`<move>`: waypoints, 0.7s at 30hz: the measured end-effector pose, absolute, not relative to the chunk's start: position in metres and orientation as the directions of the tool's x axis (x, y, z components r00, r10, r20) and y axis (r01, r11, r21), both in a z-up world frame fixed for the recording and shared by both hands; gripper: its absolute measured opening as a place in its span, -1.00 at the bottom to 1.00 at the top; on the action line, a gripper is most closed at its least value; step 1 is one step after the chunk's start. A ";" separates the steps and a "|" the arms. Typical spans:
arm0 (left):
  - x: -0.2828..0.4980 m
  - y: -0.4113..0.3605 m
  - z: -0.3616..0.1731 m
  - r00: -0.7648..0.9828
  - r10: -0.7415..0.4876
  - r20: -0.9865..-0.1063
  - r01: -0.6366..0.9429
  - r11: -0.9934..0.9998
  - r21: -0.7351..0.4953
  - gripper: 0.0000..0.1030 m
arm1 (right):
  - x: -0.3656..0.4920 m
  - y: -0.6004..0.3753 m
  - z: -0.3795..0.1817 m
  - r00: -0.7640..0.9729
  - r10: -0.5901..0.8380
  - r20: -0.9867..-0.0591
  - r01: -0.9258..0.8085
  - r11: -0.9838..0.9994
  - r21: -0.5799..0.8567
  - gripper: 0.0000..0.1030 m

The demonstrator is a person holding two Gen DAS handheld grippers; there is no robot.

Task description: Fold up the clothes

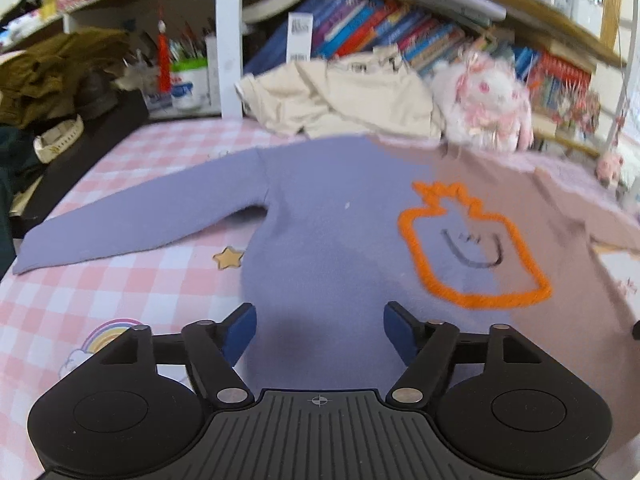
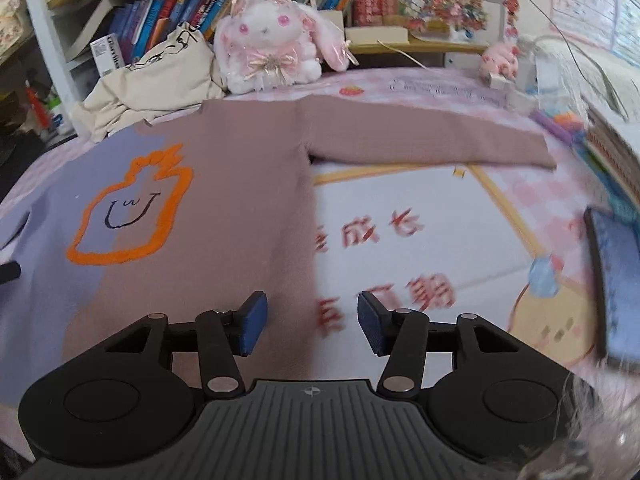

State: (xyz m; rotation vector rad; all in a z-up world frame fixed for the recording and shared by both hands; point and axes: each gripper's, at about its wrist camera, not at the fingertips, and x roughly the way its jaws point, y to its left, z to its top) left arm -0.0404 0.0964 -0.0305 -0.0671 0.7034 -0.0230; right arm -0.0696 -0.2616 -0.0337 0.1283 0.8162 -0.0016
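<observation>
Sweater laid flat, no fold made yet.

The sweater (image 1: 328, 220) is spread face up ahead of both tools, sleeves stretched out to either side; every fold is judged still to be done. The left gripper (image 1: 320, 334) is held wide and empty above the hem, and the right gripper (image 2: 308, 324) is parted and empty over the sweater's side edge. Beyond the collar, a beige garment (image 1: 340, 96) and a plush rabbit (image 2: 268, 48) are crowded close, but the sleeves are unobstructed.
</observation>
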 end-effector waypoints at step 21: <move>-0.071 0.129 -0.022 0.767 -0.024 -0.641 0.014 1.000 -0.022 0.91 | -0.095 -0.200 -0.017 0.760 0.024 -0.650 0.078 0.989 0.128 0.36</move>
